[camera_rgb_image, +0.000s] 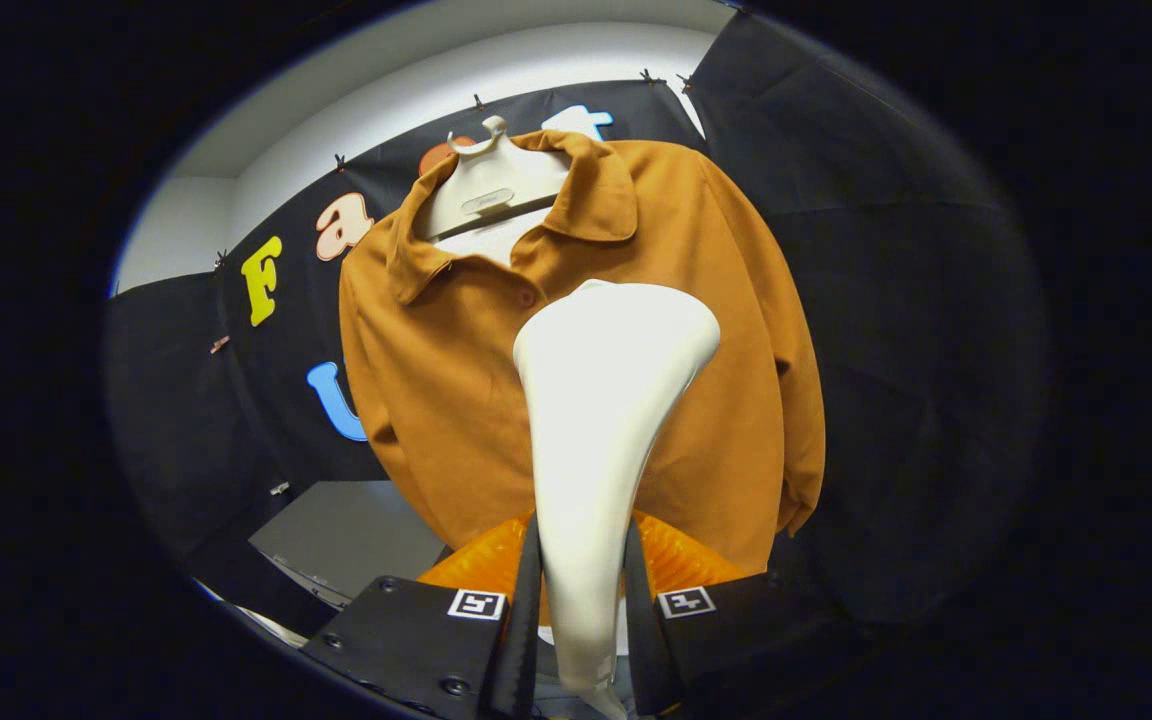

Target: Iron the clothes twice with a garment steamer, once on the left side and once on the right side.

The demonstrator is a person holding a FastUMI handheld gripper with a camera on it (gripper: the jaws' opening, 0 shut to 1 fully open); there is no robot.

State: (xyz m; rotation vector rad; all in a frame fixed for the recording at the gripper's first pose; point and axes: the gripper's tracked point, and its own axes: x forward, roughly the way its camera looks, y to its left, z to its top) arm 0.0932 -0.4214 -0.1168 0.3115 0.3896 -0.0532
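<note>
A brown collared shirt (436, 370) hangs on a white hanger (488, 190) against the booth wall, facing me. My gripper (581, 600) is shut on the handle of a white garment steamer (601, 400), both fingers pressing its narrow neck. The steamer's wide head stands upright ahead of the fingers, in front of the shirt's middle, a little right of the button line. Whether the head touches the cloth cannot be told. An orange translucent part (676, 560) of the steamer shows behind the fingers.
A grey surface (356, 530) lies below the shirt's left hem. A white wall (416, 110) rises above the black cloth.
</note>
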